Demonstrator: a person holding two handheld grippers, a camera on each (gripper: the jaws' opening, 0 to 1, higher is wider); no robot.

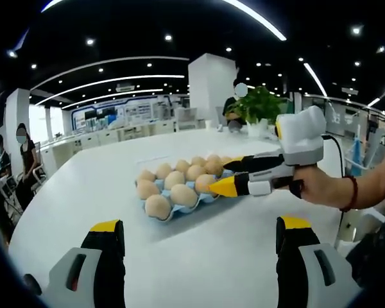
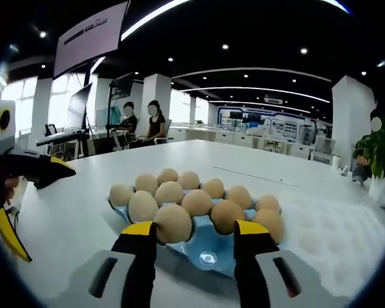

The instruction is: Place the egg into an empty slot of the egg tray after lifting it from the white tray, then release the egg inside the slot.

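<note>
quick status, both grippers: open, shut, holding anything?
Left gripper: open, holding nothing, back from the egg tray.
Right gripper: open, holding nothing, jaws over the tray's near edge, at an empty slot.

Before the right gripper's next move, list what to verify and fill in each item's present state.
1. Right gripper open: ok, its jaws stand apart.
2. Nothing held between its jaws: ok, the blue egg tray shows through the gap.
3. Empty slot free below the jaws: ok.
4. Nearest egg clear of the jaw beside it: cannot tell, the two overlap in the right gripper view.
5. Left gripper open and back from the egg tray: ok.
6. White tray has an egg to lift: cannot tell, the part in view has bare dimples.
</note>
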